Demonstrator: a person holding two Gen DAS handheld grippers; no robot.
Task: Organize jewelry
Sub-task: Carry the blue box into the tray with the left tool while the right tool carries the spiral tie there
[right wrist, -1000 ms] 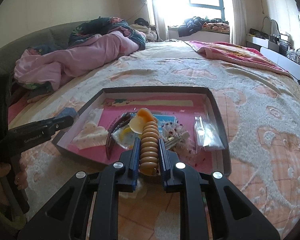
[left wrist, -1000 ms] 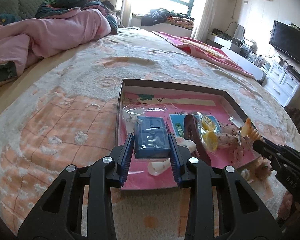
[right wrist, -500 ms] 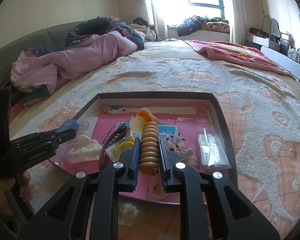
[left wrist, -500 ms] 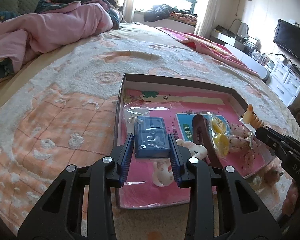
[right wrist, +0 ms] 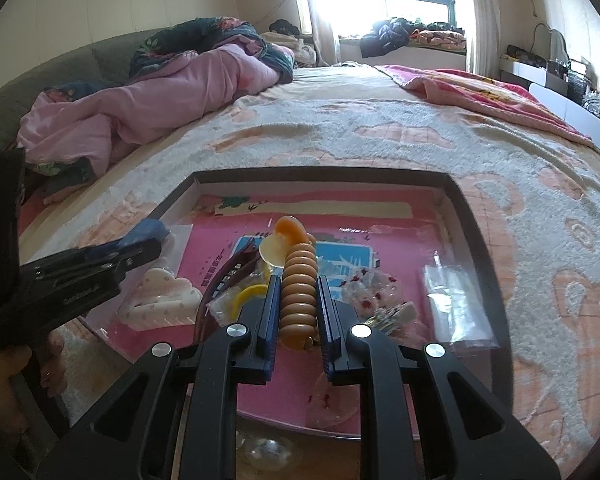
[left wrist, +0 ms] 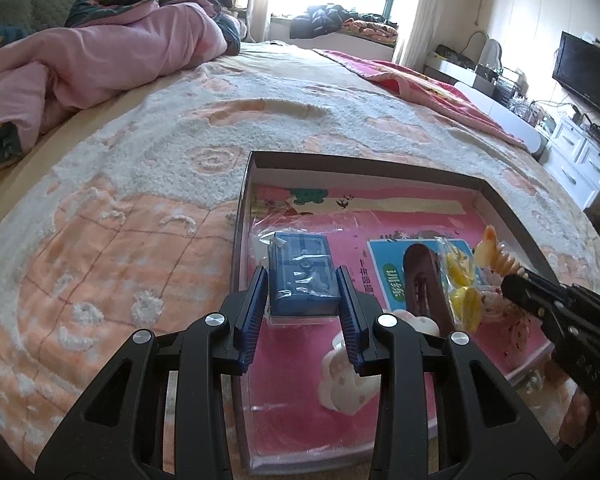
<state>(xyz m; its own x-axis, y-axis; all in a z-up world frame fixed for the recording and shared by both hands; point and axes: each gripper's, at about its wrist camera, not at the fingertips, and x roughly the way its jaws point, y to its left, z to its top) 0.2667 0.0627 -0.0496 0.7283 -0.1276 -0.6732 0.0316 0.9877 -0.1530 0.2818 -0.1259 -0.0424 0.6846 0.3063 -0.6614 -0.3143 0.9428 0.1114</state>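
A shallow dark-rimmed box [left wrist: 360, 162] with a pink floor lies on the bed; it also shows in the right wrist view [right wrist: 476, 236]. My left gripper [left wrist: 302, 286] is shut on a blue wrapped box [left wrist: 302, 276] and holds it over the box's left side. My right gripper [right wrist: 299, 292] is shut on an amber ribbed hair clip [right wrist: 299, 284] above the box's middle; the clip [left wrist: 496, 254] and that gripper also show at the right of the left wrist view. Inside lie a brown hair clip [left wrist: 424, 284], a white cloud-shaped clip [right wrist: 160, 304], yellow pieces in a bag [left wrist: 458, 284] and clear packets [right wrist: 456, 300].
The box rests on a peach and white fluffy blanket [left wrist: 120, 220]. A pink duvet [left wrist: 100, 56] is heaped at the far left. A red blanket [right wrist: 480, 92] lies far right. A TV [left wrist: 588, 72] and white drawers [left wrist: 580, 160] stand beyond the bed's right edge.
Both grippers have moved forward over the box with their items still held. The box now sits lower and closer in both views.
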